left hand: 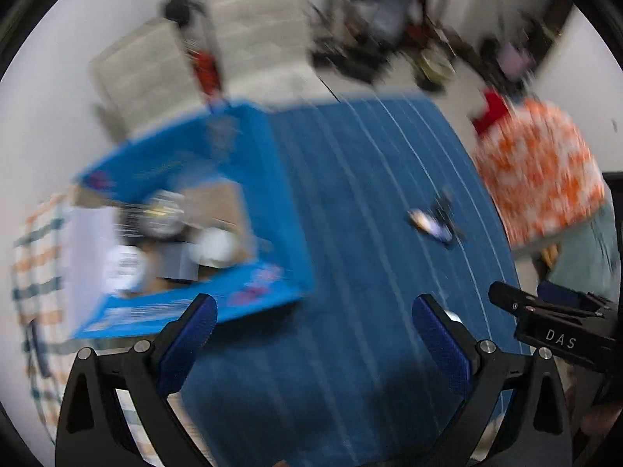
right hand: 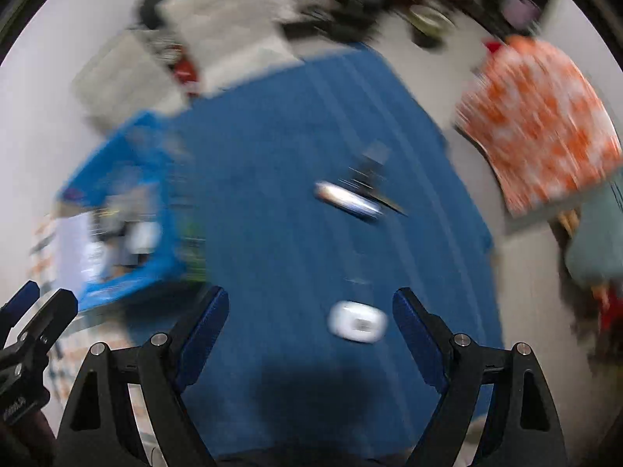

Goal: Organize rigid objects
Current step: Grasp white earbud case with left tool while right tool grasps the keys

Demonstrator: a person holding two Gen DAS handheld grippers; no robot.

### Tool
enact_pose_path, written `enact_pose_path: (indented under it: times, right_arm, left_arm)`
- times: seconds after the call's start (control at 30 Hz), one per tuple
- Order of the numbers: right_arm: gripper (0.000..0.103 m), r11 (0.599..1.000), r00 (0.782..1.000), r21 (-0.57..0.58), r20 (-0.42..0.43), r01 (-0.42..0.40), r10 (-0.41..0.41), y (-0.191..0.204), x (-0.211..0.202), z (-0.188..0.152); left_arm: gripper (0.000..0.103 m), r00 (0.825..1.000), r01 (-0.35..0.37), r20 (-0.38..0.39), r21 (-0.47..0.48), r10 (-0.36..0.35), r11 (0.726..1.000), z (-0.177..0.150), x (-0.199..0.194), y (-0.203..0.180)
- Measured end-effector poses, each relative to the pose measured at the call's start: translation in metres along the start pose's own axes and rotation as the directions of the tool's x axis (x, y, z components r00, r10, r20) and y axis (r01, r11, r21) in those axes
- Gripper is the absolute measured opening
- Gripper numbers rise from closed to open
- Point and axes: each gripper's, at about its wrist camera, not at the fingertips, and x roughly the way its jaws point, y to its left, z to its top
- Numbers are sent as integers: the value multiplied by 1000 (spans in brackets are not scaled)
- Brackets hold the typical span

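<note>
Both views are blurred by motion. A bright blue open box (left hand: 272,210) holding several items stands at the left on a dark blue mat (left hand: 350,233). My left gripper (left hand: 313,311) is open over the mat beside the box, nothing between its pads. A silvery tube-shaped object (right hand: 348,198) lies mid-mat with a dark object (right hand: 368,173) just behind it. A small white rounded object (right hand: 357,321) lies on the mat between the wide-apart fingers of my open right gripper (right hand: 310,303), which points down at it. The blue box (right hand: 128,210) sits left of it.
An orange-and-white patterned cloth (left hand: 541,179) lies right of the mat. White storage bins (left hand: 202,62) stand behind the box. Dark clutter (left hand: 370,19) fills the far floor. A checked cloth (left hand: 39,257) lies at the left. The right gripper's body (left hand: 553,319) shows at the left view's right edge.
</note>
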Motion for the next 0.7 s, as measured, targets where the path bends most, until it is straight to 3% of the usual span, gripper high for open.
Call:
enact_pose_path:
  times: [0.1,0.23,0.43,0.47,0.5,0.53,0.57,0.63,0.7]
  right_arm:
    - [88,995,996,89,-79,43,-36,-57,37,-5]
    - [88,980,986,183,-158,80,-51,-118,73,-14]
    - [88,973,984,209,-169,96,-61,-157,91,-13]
    - [88,976,984,198,-166,95,-62,-159,92,-10]
    - [88,978,985,186,-163,91,-61,-157,93,-4]
    - [88,982,986,170,-158,84,-57,-154,94,2]
    - [88,987,987,141,-148,79,-58,-149,95,8]
    - [89,994,989,82,-132,73,-61,-136,96,23]
    - [89,998,992,36,-119,46,-41,-121,97,35]
  left_arm:
    - [103,992,60,-114,72,-51,996,1,53,-51]
    - [103,962,143,-249,110,-112,984,-10,110,-107]
    - [101,911,217,-381,118,-158,969,-26,167,-151]
    - [88,903,226,-399,123,-160,966,-31,175,-157]
    - [82,896,221,-420,134,-147,966,-34,182,-162]
    - [76,915,203,-385,173,-124,964,-35,178,-169]
    - [64,926,190,-364,204,-106,960,-36,176,-175]
    - [53,932,157,-354,218,-72,963,-33,175,-177]
    - [53,939,138,-335,171,-74,975,-26,174,-167]
